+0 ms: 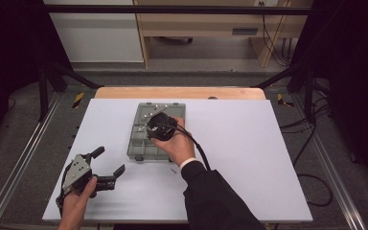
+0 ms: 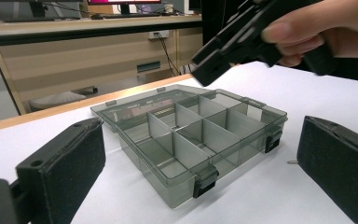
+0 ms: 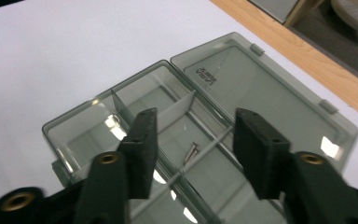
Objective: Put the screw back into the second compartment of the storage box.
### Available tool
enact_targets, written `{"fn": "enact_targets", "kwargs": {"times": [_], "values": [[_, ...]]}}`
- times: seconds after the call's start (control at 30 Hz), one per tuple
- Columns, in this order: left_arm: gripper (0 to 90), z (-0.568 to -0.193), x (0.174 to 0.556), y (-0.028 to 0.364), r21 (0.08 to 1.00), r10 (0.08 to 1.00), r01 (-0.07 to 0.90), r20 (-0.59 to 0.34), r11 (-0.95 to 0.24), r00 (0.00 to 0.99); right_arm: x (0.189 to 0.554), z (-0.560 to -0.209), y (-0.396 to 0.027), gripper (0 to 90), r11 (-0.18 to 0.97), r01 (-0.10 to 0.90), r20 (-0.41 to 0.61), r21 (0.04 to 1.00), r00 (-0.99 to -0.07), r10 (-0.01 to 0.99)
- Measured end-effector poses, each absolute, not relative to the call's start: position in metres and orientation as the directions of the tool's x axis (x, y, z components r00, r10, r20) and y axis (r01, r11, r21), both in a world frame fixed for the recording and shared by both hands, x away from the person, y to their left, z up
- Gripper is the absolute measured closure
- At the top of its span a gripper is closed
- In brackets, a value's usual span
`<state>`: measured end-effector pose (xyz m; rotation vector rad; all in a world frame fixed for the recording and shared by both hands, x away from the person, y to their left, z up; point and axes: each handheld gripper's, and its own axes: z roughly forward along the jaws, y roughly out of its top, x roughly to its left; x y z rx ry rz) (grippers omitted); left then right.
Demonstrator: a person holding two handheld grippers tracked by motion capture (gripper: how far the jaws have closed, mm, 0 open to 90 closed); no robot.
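**Right gripper above the open box, a screw lying in a compartment**

I hold my right gripper [image 1: 159,125] over the smoky-grey compartment box [image 1: 141,149], which sits on the white table top [image 1: 249,158] a little left of the middle, toward the far half. Its lid [image 3: 265,93] is folded fully back and lies flat on the far side of the tray. In the right gripper view my two black jaws stand partly apart, roughly half spread, with nothing clamped between the pads [image 3: 142,140]. Looking down through the gap between them, I see a small screw [image 3: 191,153] lying on the floor of one of the compartments, close against a divider wall; the jaws are clear of it and do not touch it. My right hand [image 1: 178,146] wraps the gripper body from the near side, its cable trailing back along my dark sleeve.

My left gripper [image 1: 106,168] rests near the near-left corner of the table, well apart from the box, pointing toward it. Its jaws are spread wide and hold nothing; in the left gripper view the box sits between the pads [image 2: 65,168], farther off, with its latches facing me. Another tiny screw [image 2: 292,162] lies loose on the table just beside the box's near-right corner.
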<state>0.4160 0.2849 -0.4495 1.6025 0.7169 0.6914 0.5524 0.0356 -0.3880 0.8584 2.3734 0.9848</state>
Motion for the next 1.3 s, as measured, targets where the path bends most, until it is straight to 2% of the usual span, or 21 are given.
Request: {"fn": "enact_targets", "kwargs": {"times": [0.03,0.13,0.17,0.2,0.23,0.43,0.47,0.7,1.3], "values": [[0.8,-0.449,0.416,0.286,0.989,0.775,0.076,0.048,-0.124,0.63,0.546,-0.383,0.031,42.7,0.556,0.372,-0.157,0.743,-0.711,0.685],[0.8,-0.45,0.415,0.286,0.989,0.772,0.083,0.043,-0.124,0.634,0.54,-0.381,0.026,37.8,0.558,0.372,-0.158,0.742,-0.712,0.685],[0.8,-0.45,0.416,0.286,0.989,0.776,0.08,0.047,-0.125,0.629,0.533,-0.378,0.021,32.0,0.565,0.368,-0.166,0.738,-0.712,0.682],[0.8,-0.45,0.416,0.286,0.989,0.776,0.08,0.047,-0.125,0.629,0.533,-0.378,0.021,32.0,0.565,0.368,-0.166,0.738,-0.712,0.682],[0.8,-0.45,0.415,0.286,0.989,0.774,0.08,0.048,-0.126,0.631,0.527,-0.377,0.015,27.2,0.566,0.375,-0.163,0.734,-0.712,0.683],[0.8,-0.45,0.415,0.286,0.989,0.774,0.081,0.048,-0.127,0.632,0.516,-0.374,0.0,21.0,0.566,0.38,-0.161,0.731,-0.71,0.685],[0.8,-0.45,0.415,0.286,0.989,0.775,0.082,0.046,-0.125,0.63,0.511,-0.373,-0.006,17.9,0.566,0.386,-0.154,0.728,-0.713,0.684],[0.8,-0.45,0.415,0.285,0.988,0.771,0.081,0.049,-0.13,0.635,0.491,-0.378,-0.023,11.4,0.569,0.419,-0.107,0.708,-0.732,0.673],[0.8,-0.45,0.415,0.285,0.987,0.772,0.083,0.054,-0.138,0.634,0.453,-0.419,-0.047,12.2,0.645,0.477,-0.077,0.597,-0.767,0.637]]}}
